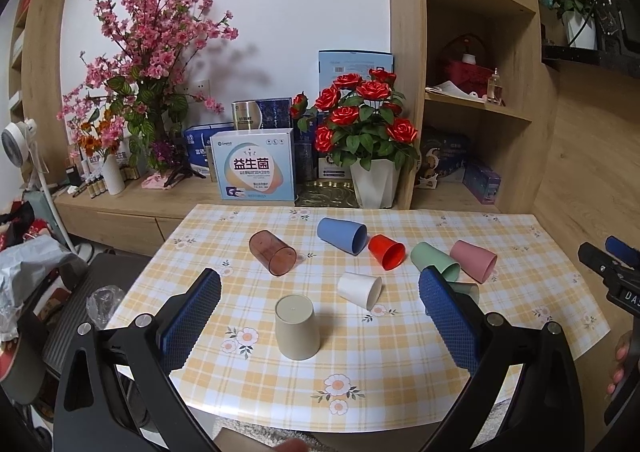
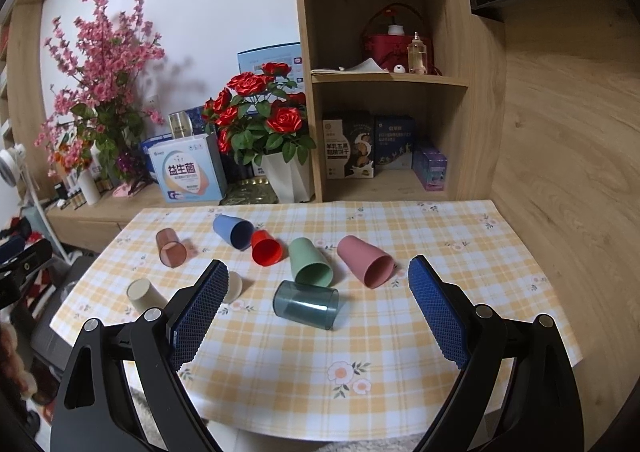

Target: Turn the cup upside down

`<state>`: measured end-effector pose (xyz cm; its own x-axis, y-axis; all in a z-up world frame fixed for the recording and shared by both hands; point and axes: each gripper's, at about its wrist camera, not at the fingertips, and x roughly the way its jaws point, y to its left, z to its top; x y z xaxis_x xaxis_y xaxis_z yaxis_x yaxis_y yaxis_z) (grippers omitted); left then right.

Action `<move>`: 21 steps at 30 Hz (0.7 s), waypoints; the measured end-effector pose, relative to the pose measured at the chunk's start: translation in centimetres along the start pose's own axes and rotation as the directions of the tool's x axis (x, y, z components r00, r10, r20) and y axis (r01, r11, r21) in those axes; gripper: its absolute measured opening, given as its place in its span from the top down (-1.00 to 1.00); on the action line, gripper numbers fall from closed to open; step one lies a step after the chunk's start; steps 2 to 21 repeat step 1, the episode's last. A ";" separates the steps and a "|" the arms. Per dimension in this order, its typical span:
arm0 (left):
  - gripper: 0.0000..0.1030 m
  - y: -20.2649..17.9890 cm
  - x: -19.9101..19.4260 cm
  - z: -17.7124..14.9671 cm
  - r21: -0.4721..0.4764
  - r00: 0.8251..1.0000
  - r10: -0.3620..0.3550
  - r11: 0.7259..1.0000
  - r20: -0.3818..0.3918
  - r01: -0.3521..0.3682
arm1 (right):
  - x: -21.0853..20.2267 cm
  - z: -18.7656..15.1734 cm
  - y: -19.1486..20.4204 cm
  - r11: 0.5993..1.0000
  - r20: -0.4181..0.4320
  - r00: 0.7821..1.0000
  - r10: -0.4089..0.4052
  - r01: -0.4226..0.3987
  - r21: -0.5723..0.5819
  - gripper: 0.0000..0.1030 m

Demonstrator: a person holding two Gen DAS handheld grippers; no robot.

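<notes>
A beige cup (image 1: 297, 327) stands upside down on the checked tablecloth (image 1: 360, 364), between the fingers of my open, empty left gripper (image 1: 320, 284). Several cups lie on their sides: white (image 1: 359, 289), brown clear (image 1: 273, 253), blue (image 1: 342, 235), red (image 1: 386, 251), green (image 1: 434, 260), pink (image 1: 473, 261). In the right wrist view a dark clear cup (image 2: 306, 304) lies on its side between the fingers of my open, empty right gripper (image 2: 318, 272), with the green (image 2: 310, 262) and pink (image 2: 365, 261) cups behind it.
A low cabinet behind the table holds a rose pot (image 1: 370, 132), boxes (image 1: 253, 166) and pink blossom branches (image 1: 152, 52). A wooden shelf unit (image 2: 384, 68) rises at the right. A fan (image 1: 18, 142) and clutter stand at the left. The right gripper shows at the left view's right edge (image 1: 612, 268).
</notes>
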<state>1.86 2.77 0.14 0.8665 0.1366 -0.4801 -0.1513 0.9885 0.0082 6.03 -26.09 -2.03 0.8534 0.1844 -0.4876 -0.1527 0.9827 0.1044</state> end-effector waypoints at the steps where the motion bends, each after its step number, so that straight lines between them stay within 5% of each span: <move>1: -0.88 0.1 0.1 0.0 -0.010 1.000 -0.019 1.000 -0.002 0.019 | 0.0 0.0 -0.1 1.000 -0.001 1.000 0.003 -0.003 0.002 -0.72; 21: -0.88 0.1 0.1 0.0 -0.010 1.000 -0.019 1.000 -0.002 0.019 | 0.0 0.0 -0.1 1.000 -0.001 1.000 0.003 -0.003 0.002 -0.72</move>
